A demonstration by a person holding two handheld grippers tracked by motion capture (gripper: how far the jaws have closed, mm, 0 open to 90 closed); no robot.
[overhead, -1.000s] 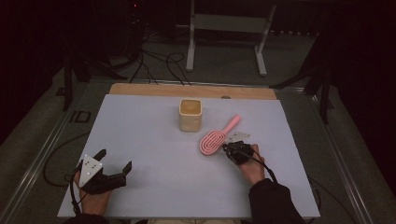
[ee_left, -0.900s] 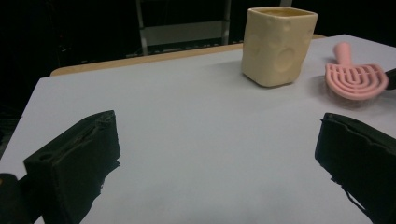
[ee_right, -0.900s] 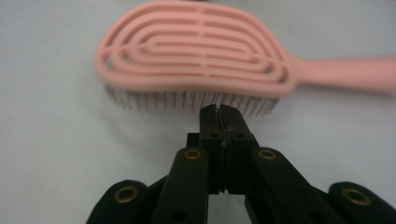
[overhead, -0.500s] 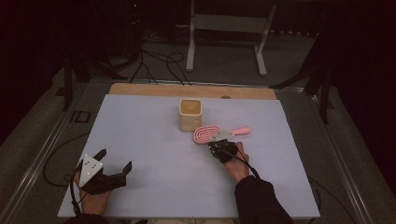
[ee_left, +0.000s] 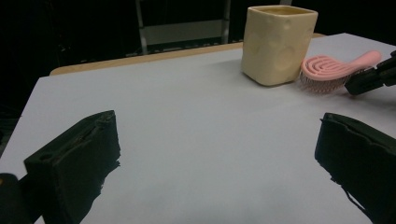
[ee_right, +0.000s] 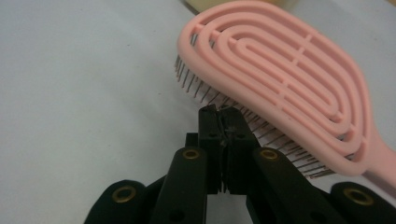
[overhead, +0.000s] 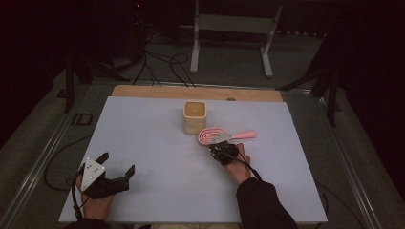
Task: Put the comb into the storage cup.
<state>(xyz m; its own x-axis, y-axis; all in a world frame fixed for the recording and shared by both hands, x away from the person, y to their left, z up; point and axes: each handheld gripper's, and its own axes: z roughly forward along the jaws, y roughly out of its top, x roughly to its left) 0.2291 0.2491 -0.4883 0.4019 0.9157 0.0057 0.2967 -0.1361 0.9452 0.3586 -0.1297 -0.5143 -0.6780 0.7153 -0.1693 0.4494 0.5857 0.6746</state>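
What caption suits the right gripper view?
Shut right tool pressed against the bristled edge of a pink hairbrush.

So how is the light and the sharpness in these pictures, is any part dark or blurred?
High view: the white table is lit, everything around it is nearly black. Left gripper view: the cup and pink brush are fairly sharp, while the near black claw tips are soft and the background is dark. Right gripper view: the brush is evenly lit and clear, without glare.
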